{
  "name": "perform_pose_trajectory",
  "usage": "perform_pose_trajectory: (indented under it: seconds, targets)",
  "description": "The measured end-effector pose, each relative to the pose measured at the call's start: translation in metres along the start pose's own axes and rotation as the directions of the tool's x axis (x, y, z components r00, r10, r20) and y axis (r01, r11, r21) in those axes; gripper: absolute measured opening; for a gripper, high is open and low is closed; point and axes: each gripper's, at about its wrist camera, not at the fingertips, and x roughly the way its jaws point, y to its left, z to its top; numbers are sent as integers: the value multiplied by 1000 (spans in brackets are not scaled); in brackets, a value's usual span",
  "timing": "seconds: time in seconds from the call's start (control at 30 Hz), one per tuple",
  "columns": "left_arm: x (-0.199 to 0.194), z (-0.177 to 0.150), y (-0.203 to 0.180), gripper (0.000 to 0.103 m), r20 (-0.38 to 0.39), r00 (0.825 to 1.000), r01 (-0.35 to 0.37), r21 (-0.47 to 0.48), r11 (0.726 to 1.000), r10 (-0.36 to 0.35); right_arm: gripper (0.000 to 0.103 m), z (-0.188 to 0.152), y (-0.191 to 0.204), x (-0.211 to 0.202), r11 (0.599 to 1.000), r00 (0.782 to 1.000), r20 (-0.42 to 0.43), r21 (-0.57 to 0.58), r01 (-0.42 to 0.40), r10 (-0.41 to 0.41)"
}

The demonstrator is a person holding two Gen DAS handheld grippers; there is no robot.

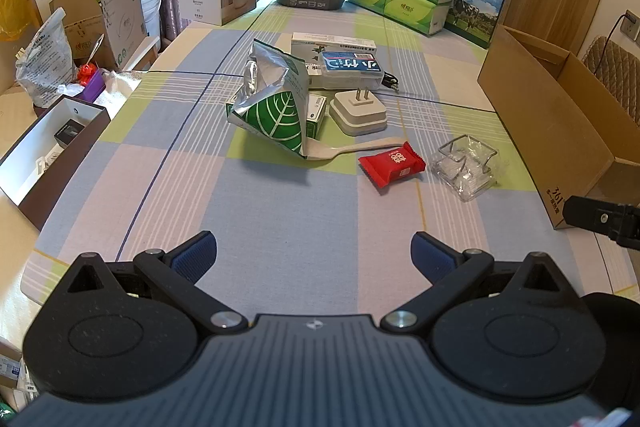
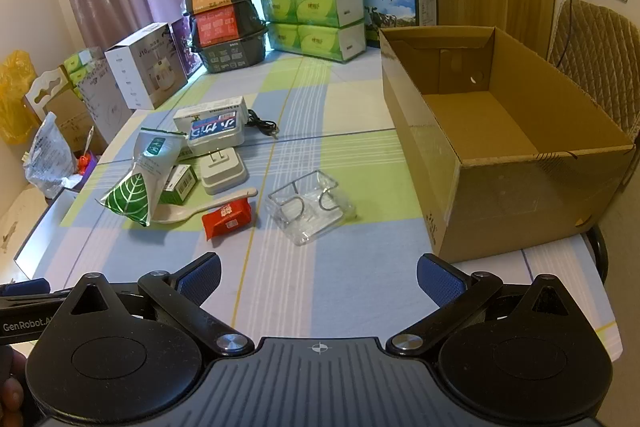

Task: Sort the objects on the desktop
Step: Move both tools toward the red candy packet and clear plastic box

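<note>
Checked tablecloth (image 1: 280, 211) beneath 2 spread grippers (image 1: 314, 253) (image 2: 318, 277)

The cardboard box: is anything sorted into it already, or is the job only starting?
Only starting. The cardboard box looks empty. Both the left gripper and right gripper are open, holding nothing. The red packet, clear tray, plug and others remain on the table.

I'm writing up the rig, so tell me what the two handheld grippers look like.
Both match: the left gripper and right gripper have matte black linkage arms, silver pivot screws, round black housings, a ribbed dark body with a crosshair mark, and blue textured fingertips. White "GenRobot" lettering shows on the left one.
</note>
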Motion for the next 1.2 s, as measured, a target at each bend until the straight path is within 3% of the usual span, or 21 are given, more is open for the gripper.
perform_pose_trajectory:
  seconds: [1.0, 1.2]
  targets:
    - [1, 3, 5, 102, -22, 1000, 14, -31, 999, -14, 101, 2, 1, -1, 999, 999, -22, 13, -32, 32]
    - [1, 15, 8, 102, -19, 1000, 23, 12, 1000, -23, 101, 15, 2, -2, 997, 999, -30, -71, -35, 33]
